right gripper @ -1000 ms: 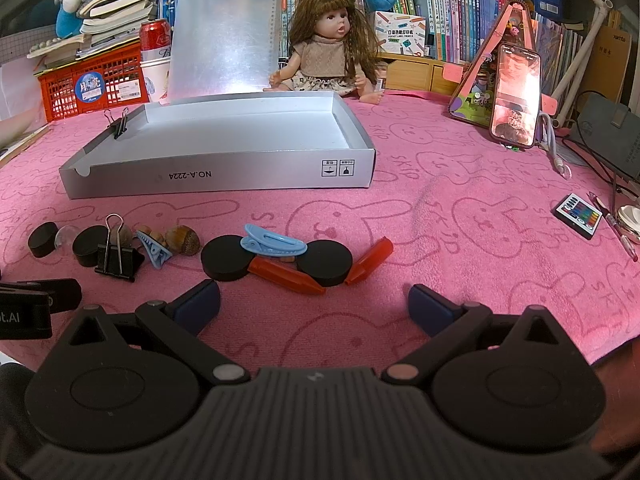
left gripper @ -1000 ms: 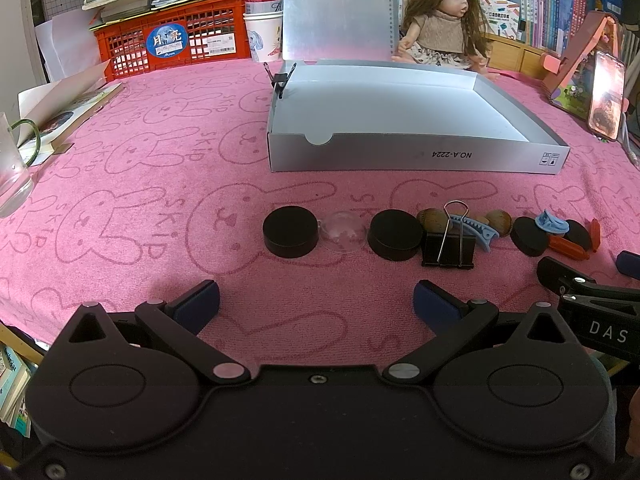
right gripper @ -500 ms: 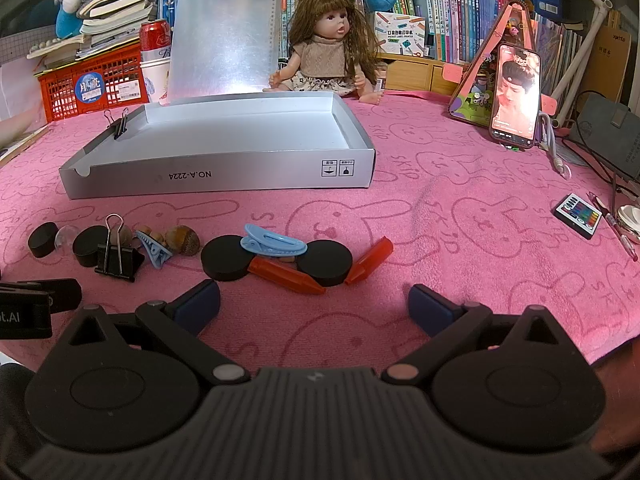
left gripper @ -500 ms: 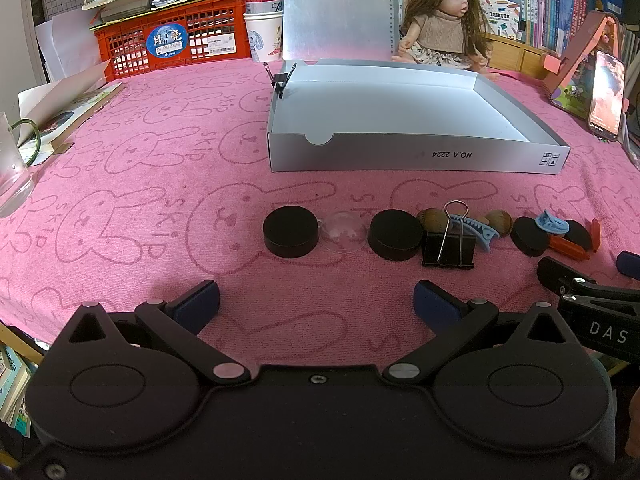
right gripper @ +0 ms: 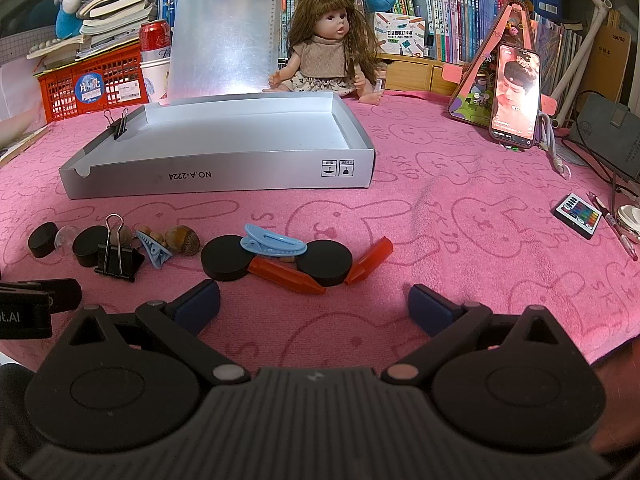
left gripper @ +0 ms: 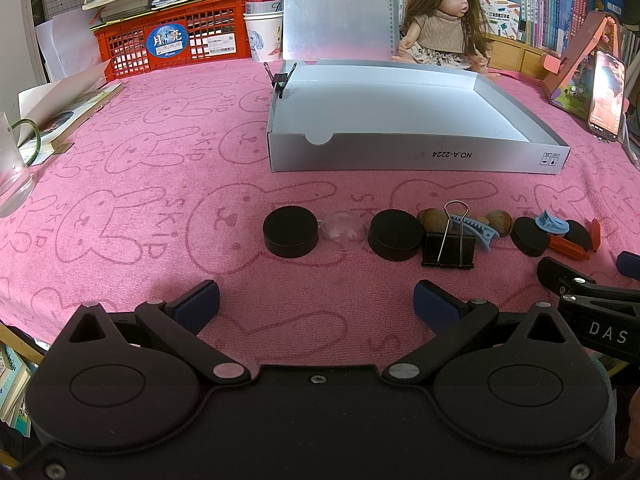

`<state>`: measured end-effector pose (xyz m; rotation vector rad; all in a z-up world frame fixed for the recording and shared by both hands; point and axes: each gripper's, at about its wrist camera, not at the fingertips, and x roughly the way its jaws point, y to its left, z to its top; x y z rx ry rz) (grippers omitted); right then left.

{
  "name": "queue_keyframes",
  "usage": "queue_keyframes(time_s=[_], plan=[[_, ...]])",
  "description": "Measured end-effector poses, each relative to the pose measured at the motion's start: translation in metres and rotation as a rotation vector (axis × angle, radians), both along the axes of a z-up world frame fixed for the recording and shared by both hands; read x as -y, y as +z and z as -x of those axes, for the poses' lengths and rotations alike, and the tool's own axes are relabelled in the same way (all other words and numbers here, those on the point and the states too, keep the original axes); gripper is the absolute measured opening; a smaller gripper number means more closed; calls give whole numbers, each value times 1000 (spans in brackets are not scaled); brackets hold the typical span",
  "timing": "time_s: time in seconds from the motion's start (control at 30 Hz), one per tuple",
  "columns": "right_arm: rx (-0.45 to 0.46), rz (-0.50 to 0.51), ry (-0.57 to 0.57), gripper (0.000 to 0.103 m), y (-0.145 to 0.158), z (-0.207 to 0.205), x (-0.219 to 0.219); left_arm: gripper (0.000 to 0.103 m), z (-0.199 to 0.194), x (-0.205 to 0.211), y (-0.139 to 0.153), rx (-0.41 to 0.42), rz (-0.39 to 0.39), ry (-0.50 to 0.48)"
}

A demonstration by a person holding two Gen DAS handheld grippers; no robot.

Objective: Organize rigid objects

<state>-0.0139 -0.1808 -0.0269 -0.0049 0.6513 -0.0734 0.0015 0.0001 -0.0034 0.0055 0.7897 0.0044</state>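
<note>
A row of small objects lies on the pink cloth in front of an empty silver box. In the left wrist view: a black puck, a clear dome, a second puck, a black binder clip, a blue hair clip. In the right wrist view: two pucks, a blue clip, two red pieces, nuts. My left gripper and right gripper are open, empty, near the row.
A doll sits behind the box beside its upright lid. A red basket stands back left, a glass at left. A phone on a stand and a small remote lie to the right.
</note>
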Motion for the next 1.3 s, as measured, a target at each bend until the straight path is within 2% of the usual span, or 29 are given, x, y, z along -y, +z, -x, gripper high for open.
queue_keyframes(time_s=[1.1,1.3], plan=[[5,0,-1,103,0,0,0,103,7,-3,-1,28,0,-3],[46,33,-3,103,1,7,-7,100,8,-7,3,27,14,-4]])
